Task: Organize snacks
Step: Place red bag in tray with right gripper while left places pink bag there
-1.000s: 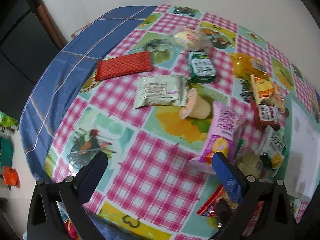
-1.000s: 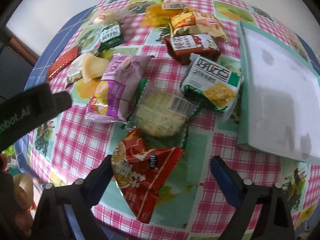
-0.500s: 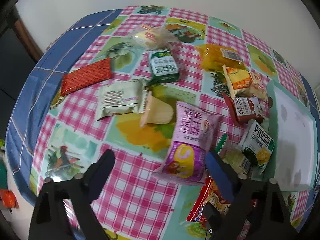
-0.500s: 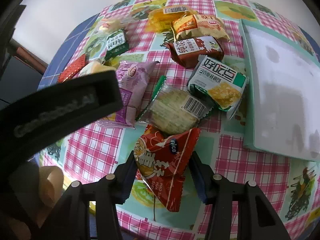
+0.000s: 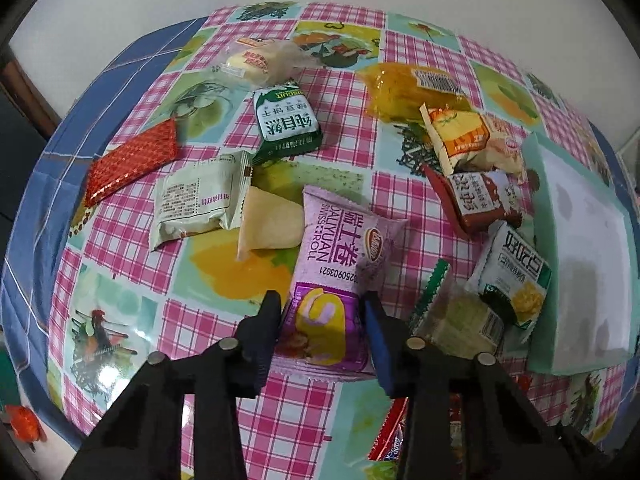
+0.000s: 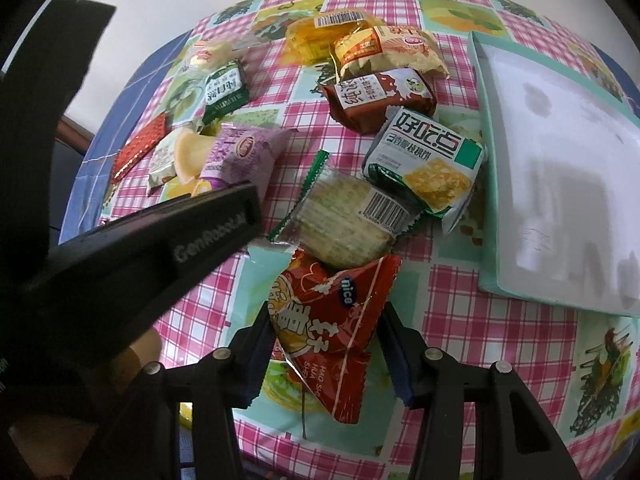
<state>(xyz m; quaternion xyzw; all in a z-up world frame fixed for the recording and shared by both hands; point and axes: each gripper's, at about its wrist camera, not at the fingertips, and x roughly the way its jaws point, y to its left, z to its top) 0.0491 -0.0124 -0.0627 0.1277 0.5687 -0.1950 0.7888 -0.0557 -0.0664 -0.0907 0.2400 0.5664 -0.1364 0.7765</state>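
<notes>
The left gripper (image 5: 320,316) is closing on the near end of the purple roll pack (image 5: 340,272), its pads against both sides of the wrapper, the pack lying on the checked tablecloth (image 5: 192,320). The right gripper (image 6: 324,344) is closing too and pinches the red pack (image 6: 328,328), which lies just below the clear cracker pack (image 6: 348,216). The other snacks lie scattered behind, and the teal box (image 6: 560,184) sits on the right

both views are evenly and brightly lit; glare is seen on the glossy tablecloth (image 5: 224,292), edges are bent by fisheye distortion, corners are blackened.
</notes>
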